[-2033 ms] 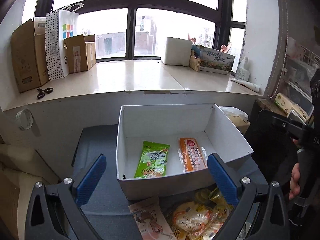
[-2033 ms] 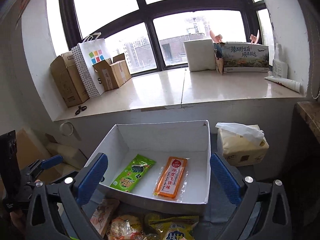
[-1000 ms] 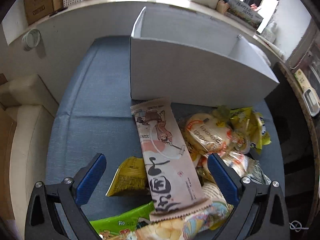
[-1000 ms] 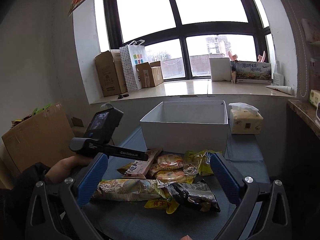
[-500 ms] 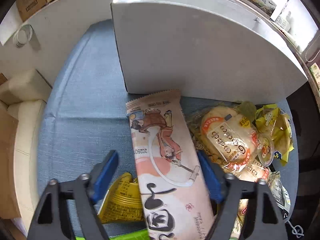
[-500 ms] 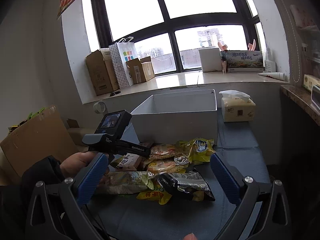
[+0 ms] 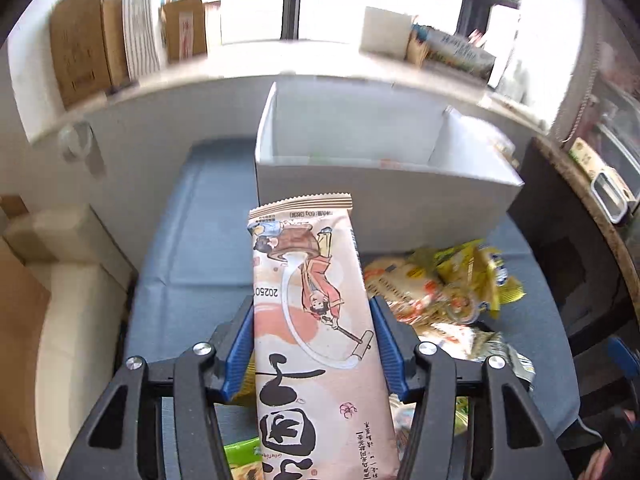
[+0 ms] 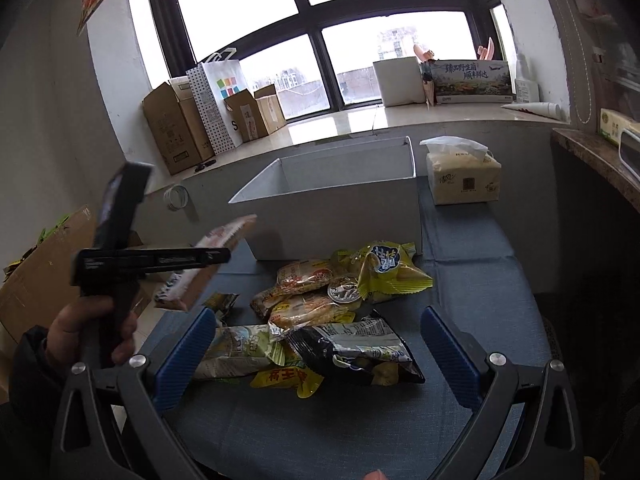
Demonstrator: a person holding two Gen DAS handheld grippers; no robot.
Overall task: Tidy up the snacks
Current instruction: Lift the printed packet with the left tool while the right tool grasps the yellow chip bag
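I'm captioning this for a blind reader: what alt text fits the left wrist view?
The left claw, its jaws closing, grips a long pink snack packet lifted toward an open white cardboard box. More crinkly snack bags lie on the blue cloth.

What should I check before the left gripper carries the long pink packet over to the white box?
1. Grip: left gripper jaws closing with the pink packet between its blue pads: ok.
2. Packet lifted off the snack pile: ok.
3. White box open on top: ok.
4. Room on the box floor: cannot tell, near wall hides it.
5. Right gripper open, low over the pile, off the path: ok.
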